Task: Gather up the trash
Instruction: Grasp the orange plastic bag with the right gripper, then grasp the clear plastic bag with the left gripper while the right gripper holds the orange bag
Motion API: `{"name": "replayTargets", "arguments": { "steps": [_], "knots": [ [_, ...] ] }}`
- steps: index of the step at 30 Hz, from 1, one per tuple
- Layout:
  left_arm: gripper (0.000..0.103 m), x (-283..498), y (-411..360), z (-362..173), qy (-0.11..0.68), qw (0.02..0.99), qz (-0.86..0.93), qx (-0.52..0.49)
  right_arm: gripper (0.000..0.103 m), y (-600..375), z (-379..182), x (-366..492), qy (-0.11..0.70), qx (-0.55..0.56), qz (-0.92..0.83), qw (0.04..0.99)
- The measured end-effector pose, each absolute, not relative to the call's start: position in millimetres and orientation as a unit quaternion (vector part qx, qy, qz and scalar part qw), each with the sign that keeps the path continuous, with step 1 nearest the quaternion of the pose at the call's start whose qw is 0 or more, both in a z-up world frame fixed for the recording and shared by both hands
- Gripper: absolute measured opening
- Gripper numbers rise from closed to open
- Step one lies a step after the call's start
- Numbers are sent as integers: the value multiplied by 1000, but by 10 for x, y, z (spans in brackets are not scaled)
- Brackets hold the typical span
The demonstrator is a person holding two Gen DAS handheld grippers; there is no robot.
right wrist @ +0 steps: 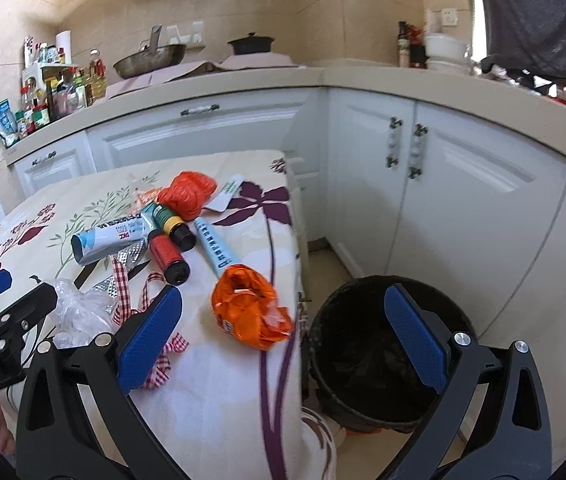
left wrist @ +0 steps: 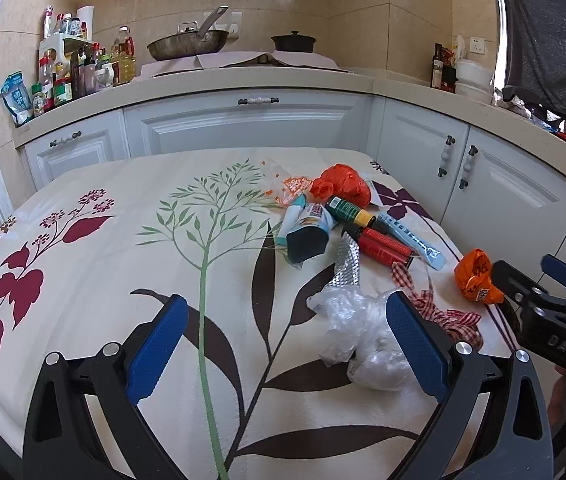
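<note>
- Kitchen setting: white cabinets and a beige counter surround a table under a cream floral-print cloth (left wrist: 131,248).
- Litter sits on the table's right half: a crumpled orange foil wrapper (right wrist: 249,312) near the edge, a crumpled clear plastic film (left wrist: 363,336), a red-white checked ribbon (left wrist: 443,312), a red-and-black cylinder (left wrist: 383,244), a green-and-yellow cylinder (left wrist: 349,210), a pale-blue carton (left wrist: 307,236), and an orange plastic bag (left wrist: 343,184).
- Left gripper (left wrist: 287,352): jaws apart, empty, above the film.
- Right gripper (right wrist: 283,344): jaws apart, empty, over the table edge.
- Black round bin (right wrist: 363,344) stands on the floor beside the table; no litter is discernible inside, so collection appears barely begun.
</note>
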State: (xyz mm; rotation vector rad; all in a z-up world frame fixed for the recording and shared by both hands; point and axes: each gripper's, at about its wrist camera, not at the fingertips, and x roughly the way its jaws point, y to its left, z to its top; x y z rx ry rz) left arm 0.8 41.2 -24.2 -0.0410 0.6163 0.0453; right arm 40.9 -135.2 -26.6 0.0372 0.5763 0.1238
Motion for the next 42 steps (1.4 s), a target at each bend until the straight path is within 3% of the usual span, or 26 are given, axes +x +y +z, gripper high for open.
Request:
{"name": "replayTargets", "arguments": {
  "steps": [3, 7, 10, 11, 13, 18, 42],
  "knots": [
    [97, 26, 439, -267, 308, 951, 20, -23, 96, -1310, -302, 490, 294, 15, 66, 953],
    [97, 47, 464, -306, 314, 949, 17, -26, 80, -1286, -376, 577, 319, 12, 80, 944],
    [97, 44, 468, -321, 316, 948, 15, -27, 77, -1262, -412, 590, 327, 7, 86, 941],
    [97, 44, 469, -319, 315, 949, 15, -28, 73, -1249, -430, 592, 331, 6, 91, 939],
    [97, 44, 462, -324, 315, 948, 14, -30, 55, -1231, -459, 610, 342, 5, 101, 934],
    [97, 49, 418, -338, 318, 948, 6, -30, 42, -1228, -479, 595, 343, 7, 109, 933],
    [97, 5, 177, -419, 320, 947, -24, -17, 42, -1409, -407, 410, 324, 30, 110, 939]
  ]
}}
